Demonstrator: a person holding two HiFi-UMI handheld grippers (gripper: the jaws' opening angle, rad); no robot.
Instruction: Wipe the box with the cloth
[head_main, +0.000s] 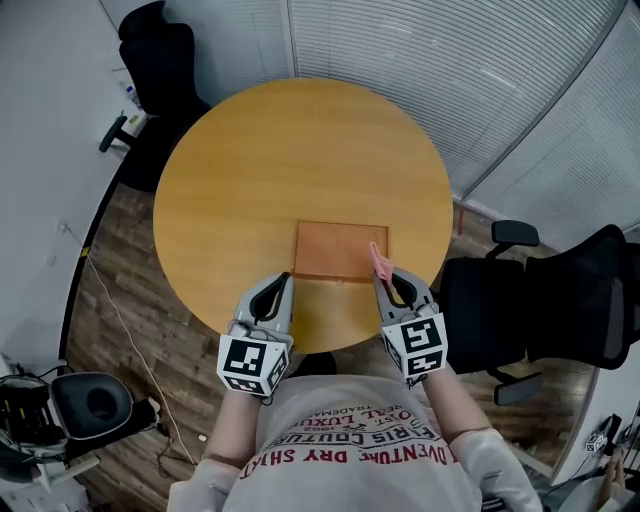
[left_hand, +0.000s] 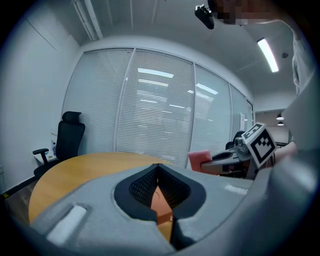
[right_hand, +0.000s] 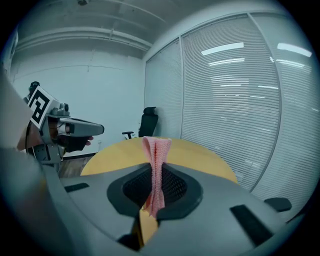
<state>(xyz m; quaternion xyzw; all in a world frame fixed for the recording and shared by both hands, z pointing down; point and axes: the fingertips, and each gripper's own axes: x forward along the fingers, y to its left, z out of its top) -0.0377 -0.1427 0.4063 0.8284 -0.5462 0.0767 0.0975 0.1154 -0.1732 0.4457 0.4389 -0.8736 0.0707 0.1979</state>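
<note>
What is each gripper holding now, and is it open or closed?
Left gripper: closed, holding nothing.
Right gripper: closed on the pink cloth.

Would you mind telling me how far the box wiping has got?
Done: the pink cloth is pinched by the right gripper, jaws shut. In hand: it is held at the brown box's near right corner, with the left gripper, shut and empty, at the near left corner. Left: wiping the box's top.
</note>
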